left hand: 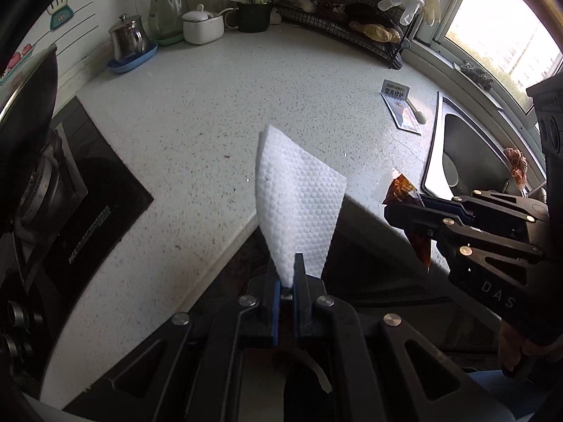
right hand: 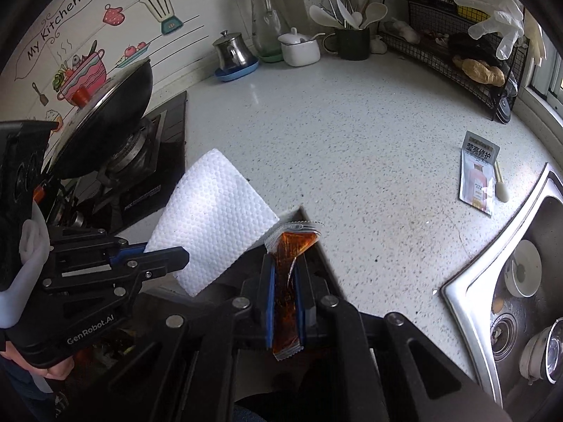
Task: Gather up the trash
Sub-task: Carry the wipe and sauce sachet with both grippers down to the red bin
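Note:
My left gripper is shut on the lower corner of a white embossed paper towel, which stands up above the speckled counter's front edge. The right wrist view shows the same towel in the left gripper at the left. My right gripper is shut on a clear packet of brown sauce, which sticks out past both ends of the fingers. In the left wrist view that right gripper and the packet hang at the right. A printed grey sachet lies flat on the counter near the sink, a small white stick beside it.
A steel sink with bowls is at the right. A black hob carries a tilted wok at the left. Along the back stand a kettle, a glass jug, a white pot, a utensil mug and a wire rack.

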A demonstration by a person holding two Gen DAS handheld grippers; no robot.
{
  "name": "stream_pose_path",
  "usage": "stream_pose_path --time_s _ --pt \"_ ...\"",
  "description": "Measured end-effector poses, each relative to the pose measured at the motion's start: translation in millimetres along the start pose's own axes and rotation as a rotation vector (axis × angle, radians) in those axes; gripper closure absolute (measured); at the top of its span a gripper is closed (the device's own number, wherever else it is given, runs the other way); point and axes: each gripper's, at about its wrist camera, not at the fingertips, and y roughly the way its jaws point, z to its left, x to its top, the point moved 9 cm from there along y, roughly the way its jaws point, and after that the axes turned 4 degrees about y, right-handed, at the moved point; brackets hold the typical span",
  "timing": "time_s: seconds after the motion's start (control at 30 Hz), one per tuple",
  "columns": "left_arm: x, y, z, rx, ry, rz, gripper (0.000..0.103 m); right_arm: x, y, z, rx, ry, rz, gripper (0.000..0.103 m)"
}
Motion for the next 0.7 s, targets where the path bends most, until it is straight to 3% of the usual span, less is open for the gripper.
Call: stream_pose_path --time_s 0.4,0.7 --pt "-94.0 3.6 -7.6 -0.042 -0.082 0.079 0.099 -75.6 18.7 23.2 -0.01 -0.032 0.099 0.094" --pt "-134.0 53.3 1.3 -0.042 -0.127 0.16 0.099 -115.1 68.5 19.3 -0.005 -0.063 0.183 0.094"
